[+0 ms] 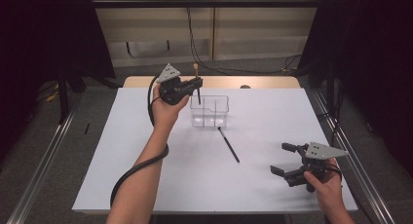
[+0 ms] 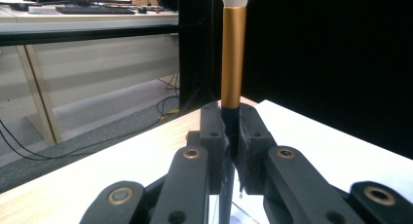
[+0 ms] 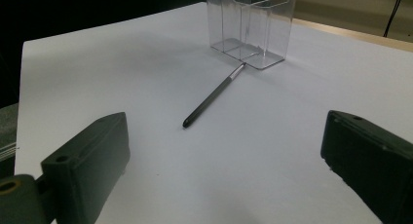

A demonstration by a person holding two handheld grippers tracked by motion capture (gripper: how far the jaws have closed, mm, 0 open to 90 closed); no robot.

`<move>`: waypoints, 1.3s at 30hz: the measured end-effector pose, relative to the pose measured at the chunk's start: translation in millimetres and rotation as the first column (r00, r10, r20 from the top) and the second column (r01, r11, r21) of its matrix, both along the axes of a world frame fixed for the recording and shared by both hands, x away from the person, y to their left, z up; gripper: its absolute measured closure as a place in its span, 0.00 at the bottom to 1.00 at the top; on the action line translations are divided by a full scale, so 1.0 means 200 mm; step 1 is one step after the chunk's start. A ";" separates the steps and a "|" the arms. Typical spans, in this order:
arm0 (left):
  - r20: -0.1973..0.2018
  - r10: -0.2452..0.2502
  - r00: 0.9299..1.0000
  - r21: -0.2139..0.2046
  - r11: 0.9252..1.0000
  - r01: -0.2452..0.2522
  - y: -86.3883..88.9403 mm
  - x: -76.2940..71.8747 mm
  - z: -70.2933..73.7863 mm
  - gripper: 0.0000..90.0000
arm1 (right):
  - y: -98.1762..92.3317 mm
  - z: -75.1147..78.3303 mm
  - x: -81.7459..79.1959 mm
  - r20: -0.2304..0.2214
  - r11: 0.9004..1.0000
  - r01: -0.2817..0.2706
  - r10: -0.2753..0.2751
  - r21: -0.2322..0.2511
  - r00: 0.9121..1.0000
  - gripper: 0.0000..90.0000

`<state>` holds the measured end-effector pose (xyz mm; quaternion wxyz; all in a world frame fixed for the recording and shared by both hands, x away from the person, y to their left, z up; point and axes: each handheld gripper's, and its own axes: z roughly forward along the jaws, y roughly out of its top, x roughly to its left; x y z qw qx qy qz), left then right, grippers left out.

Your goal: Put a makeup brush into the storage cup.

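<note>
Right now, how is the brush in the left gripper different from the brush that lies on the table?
The gold-handled brush stands upright, clamped in the shut left gripper above the clear organizer; the thin dark brush lies flat on the white table, untouched.
The gold-handled brush has a thick gold ferrule and pale bristles; the thin dark brush is slim and dark with a small silver ferrule.
Both are long, with dark handles.

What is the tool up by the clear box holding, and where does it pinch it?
The left tool pinches a makeup brush with a gold metal collar by its dark handle, just below the gold part, bristles up.
</note>
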<state>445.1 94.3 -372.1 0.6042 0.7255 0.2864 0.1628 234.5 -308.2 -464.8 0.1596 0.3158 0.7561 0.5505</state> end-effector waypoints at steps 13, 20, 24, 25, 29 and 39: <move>-0.017 0.009 1.000 0.019 1.000 -0.009 -0.01 0.01 -0.05 0.93 | 0.00 0.00 0.00 0.003 1.000 -0.006 0.006 -0.003 1.000 0.04; -0.020 0.017 1.000 0.025 1.000 -0.017 -0.02 0.01 -0.09 0.93 | 0.00 0.00 0.00 0.004 1.000 -0.005 0.005 -0.004 1.000 0.04; -0.025 0.016 1.000 0.025 1.000 -0.015 -0.02 0.00 -0.10 0.92 | 0.00 0.00 0.00 0.004 1.000 -0.008 0.008 -0.002 1.000 0.04; -0.026 0.015 1.000 0.028 1.000 -0.015 -0.02 0.00 -0.11 0.92 | 0.00 0.00 0.00 0.004 1.000 -0.008 0.008 -0.005 1.000 0.04; -0.027 0.019 0.999 0.031 0.999 -0.018 -0.02 0.00 -0.11 0.92 | 0.00 0.00 0.00 0.005 1.000 -0.012 0.012 -0.003 1.000 0.04; -0.035 0.013 0.999 0.031 0.999 -0.012 -0.02 0.00 -0.14 0.92 | 0.01 0.00 0.00 0.006 1.000 -0.011 0.011 -0.004 1.000 0.04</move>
